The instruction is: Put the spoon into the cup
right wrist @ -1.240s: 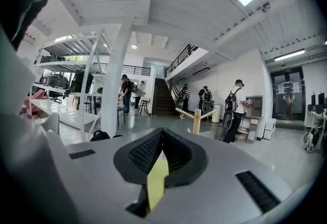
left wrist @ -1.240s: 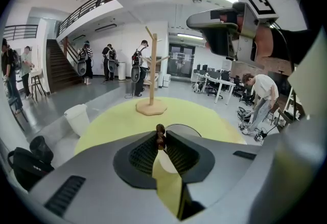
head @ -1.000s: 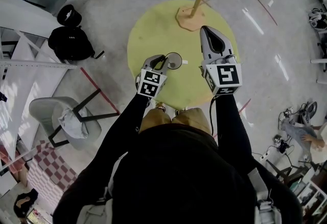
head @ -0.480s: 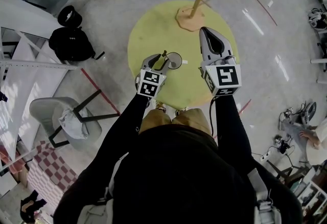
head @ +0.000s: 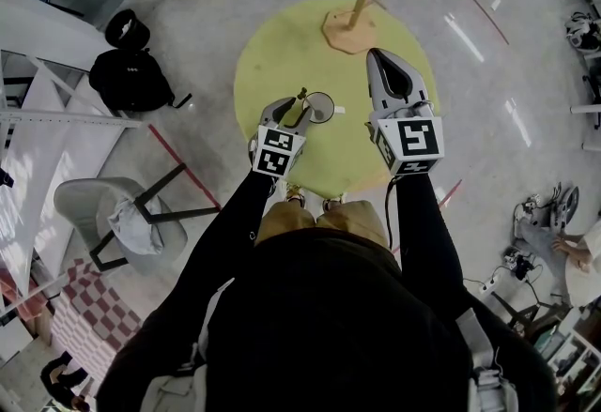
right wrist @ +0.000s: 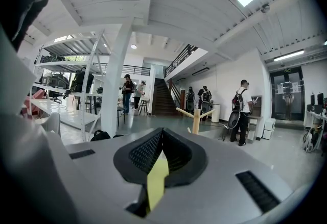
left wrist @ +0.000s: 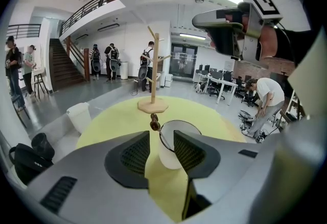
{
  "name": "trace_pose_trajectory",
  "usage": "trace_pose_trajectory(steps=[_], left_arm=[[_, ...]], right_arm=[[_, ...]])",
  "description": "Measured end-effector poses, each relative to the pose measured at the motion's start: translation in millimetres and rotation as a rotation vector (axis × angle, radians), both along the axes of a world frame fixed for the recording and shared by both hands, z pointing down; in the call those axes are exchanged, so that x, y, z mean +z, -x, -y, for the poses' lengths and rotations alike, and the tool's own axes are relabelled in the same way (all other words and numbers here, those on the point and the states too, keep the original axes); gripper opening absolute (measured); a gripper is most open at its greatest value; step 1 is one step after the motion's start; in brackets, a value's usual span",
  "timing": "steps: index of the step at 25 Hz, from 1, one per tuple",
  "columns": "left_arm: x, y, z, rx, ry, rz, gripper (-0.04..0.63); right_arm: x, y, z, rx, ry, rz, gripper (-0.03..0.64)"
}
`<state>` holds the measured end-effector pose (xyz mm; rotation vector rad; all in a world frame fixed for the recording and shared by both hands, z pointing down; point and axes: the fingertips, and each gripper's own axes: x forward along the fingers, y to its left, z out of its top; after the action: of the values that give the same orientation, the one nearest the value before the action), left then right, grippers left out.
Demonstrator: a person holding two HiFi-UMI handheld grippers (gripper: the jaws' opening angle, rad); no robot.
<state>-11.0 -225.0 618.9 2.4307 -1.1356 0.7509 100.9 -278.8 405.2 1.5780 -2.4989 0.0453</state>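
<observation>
Centrally: round yellow-green table (head: 272,53) on glossy grey floor (head: 470,82); wooden branched stand (head: 362,2) at its upper edge; black backpack (head: 127,77) upper left. Left gripper (left wrist: 161,137): jaws just opened wide, no longer on the brown-handled spoon (left wrist: 154,124), which now leans inside the white cup (head: 320,109), frame centre. Right gripper (right wrist: 162,133): jaws closed together, empty. Both black-sleeved arms extended, left tilted downward, right nearly level.

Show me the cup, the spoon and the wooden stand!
cup (left wrist: 168,155): left gripper view, on its white side wall.
spoon (left wrist: 154,125): left gripper view, on its brown handle end.
wooden stand (left wrist: 154,72): left gripper view, on its upright pole.
</observation>
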Motion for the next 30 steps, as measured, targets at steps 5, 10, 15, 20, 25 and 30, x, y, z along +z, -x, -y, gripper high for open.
trace_pose_trajectory(steps=[5, 10, 15, 20, 25, 30], left_arm=[[-6, 3, 3, 0.003, -0.012, 0.003, 0.157], [-17, 8, 10, 0.003, -0.047, 0.015, 0.156], [-47, 13, 21, -0.011, -0.123, 0.003, 0.156], [-81, 16, 32, -0.021, -0.202, -0.021, 0.156], [-126, 14, 43, -0.048, -0.297, -0.078, 0.156], [-179, 10, 53, -0.056, -0.402, -0.114, 0.156]], right_arm=[[-3, -1, -1, 0.000, -0.005, -0.002, 0.026], [-4, 0, -1, -0.007, -0.009, 0.000, 0.026], [-3, 0, -2, -0.003, -0.009, 0.011, 0.026], [-7, 2, 0, -0.009, -0.019, 0.010, 0.026], [-11, 5, 1, -0.021, -0.028, 0.003, 0.026], [-21, 5, 4, -0.027, -0.037, 0.028, 0.026]])
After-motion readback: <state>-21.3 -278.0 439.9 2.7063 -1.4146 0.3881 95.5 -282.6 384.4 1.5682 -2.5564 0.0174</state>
